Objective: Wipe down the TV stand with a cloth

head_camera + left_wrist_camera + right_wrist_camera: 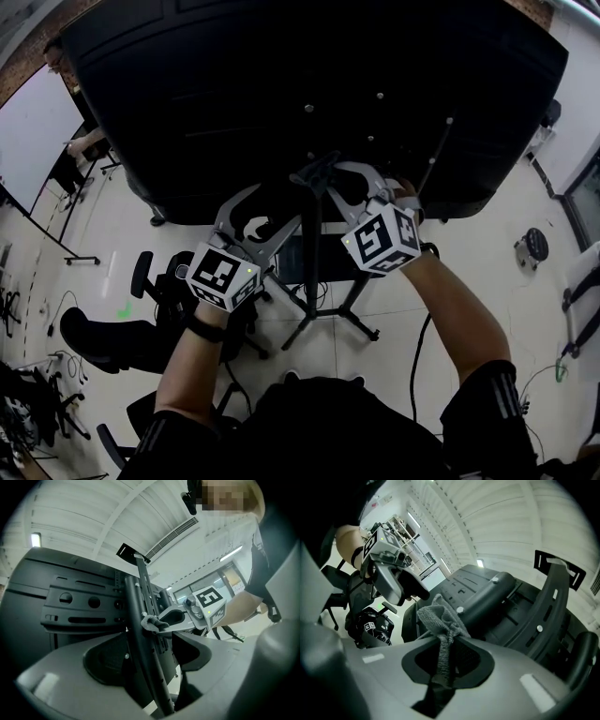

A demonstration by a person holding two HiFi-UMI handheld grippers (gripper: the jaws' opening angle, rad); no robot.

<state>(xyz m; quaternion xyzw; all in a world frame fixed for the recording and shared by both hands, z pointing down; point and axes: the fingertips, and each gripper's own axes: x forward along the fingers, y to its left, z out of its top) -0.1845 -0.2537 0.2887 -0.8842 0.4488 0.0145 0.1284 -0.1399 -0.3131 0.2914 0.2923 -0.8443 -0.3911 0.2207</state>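
Note:
The TV stand's black pole (312,253) rises behind the big black TV back (281,84). My right gripper (328,176) is shut on a grey cloth (443,620), whose bunched end lies against the pole (145,634); the cloth (150,622) shows there in the left gripper view. My left gripper (272,220) is lower on the left, open, its jaws standing one on each side of the pole. I cannot see them pressing on it. The stand's feet (352,323) spread over the floor below.
Black office chairs (155,281) and another seat (98,339) stand left of the stand. Cables and gear (28,394) lie at the far left. A small round object (536,244) sits on the floor at the right. A person (89,142) is far back on the left.

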